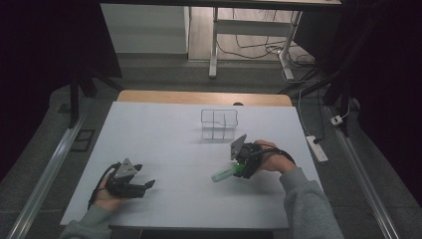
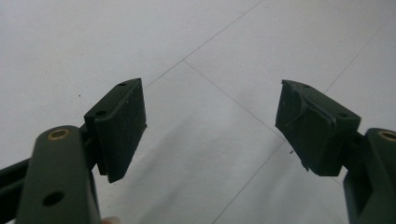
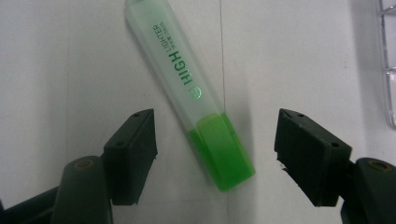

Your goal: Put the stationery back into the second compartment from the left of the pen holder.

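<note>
A green highlighter (image 3: 190,91) lay flat on the white table (image 1: 164,129), right of centre and toward the near side. Its frosted cap end pointed left and slightly nearer, and its solid green end pointed toward the person's right hand. In the right gripper view the printed words "HIGH LIGHTER" ran along its barrel.

The right gripper (image 3: 215,156) hung over the highlighter's green end, with that end lying between its two black jaws. The jaws stood apart, and bare table showed on both sides between pads and pen, so neither pad touched it. In the high view the right gripper (image 1: 238,167) sat just right of the pen, held by a hand in a grey sleeve.

The left gripper (image 1: 142,186) rested near the table's near left corner, well apart from the highlighter. Its jaws were wide apart in the left gripper view (image 2: 210,133), with only the white tabletop between them.

A clear wire-framed organizer (image 1: 219,123) with compartments stood farther back, near the middle of the table, beyond the right gripper.
</note>
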